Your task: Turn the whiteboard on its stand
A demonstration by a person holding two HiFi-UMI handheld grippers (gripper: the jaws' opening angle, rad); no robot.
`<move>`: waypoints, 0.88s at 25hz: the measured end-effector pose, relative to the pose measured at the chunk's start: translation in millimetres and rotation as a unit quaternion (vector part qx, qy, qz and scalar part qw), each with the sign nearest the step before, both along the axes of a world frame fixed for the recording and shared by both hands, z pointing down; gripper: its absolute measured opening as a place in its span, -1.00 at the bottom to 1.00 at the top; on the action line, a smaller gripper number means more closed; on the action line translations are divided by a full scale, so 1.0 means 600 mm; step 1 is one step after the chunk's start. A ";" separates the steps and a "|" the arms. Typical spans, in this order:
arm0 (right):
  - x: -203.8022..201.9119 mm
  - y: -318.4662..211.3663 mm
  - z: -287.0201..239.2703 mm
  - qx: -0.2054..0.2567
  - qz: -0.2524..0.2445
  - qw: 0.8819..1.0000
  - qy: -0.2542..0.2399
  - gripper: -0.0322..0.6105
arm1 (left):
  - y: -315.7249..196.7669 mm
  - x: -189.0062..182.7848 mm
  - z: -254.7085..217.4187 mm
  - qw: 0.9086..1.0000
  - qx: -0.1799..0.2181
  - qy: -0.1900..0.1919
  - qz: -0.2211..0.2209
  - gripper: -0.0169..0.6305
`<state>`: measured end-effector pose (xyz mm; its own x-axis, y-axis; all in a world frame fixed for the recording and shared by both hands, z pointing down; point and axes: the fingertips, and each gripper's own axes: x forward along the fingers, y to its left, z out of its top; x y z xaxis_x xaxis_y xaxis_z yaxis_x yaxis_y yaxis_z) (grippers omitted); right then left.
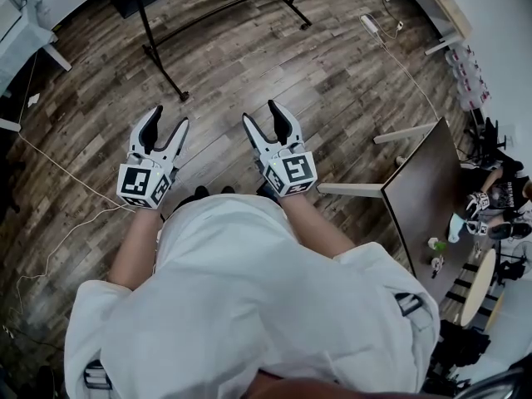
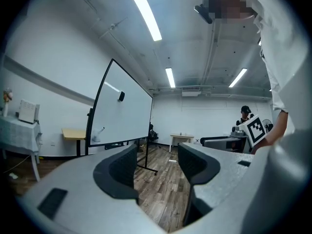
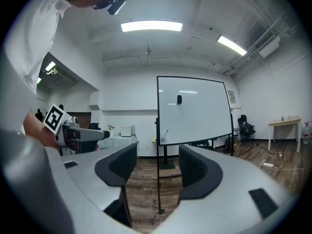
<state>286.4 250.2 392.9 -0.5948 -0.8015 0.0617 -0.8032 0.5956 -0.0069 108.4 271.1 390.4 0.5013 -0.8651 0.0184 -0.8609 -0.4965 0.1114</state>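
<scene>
The whiteboard (image 3: 195, 109) stands upright on its black wheeled stand a few steps ahead, a small black object stuck near its top. In the left gripper view the whiteboard (image 2: 124, 108) shows at an angle on the left. The head view catches only the stand's black legs (image 1: 165, 66) on the wooden floor, beyond both grippers. My left gripper (image 1: 169, 117) and right gripper (image 1: 260, 112) are held side by side at waist height, apart from the stand. Both are open with nothing between the jaws.
A dark table (image 1: 432, 198) with small items stands at the right, a seated person (image 1: 499, 191) beyond it. A white cable (image 1: 51, 166) trails over the floor at left, and a power strip (image 1: 370, 23) lies at top right. A yellow desk (image 2: 73, 132) is behind the board.
</scene>
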 end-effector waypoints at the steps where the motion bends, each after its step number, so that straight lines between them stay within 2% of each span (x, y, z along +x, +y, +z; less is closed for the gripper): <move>1: 0.001 -0.001 0.001 0.000 0.000 1.000 0.000 -0.09 | 0.000 -0.001 0.001 1.000 0.000 -0.001 -0.002 -0.13; 11: 0.032 -0.014 0.027 0.001 0.008 1.000 0.011 -0.11 | -0.008 0.004 0.031 1.000 -0.014 0.006 -0.016 -0.13; 22: 0.048 -0.036 0.058 -0.004 0.000 1.000 0.003 -0.12 | -0.023 0.016 0.050 0.999 -0.014 -0.008 -0.037 -0.13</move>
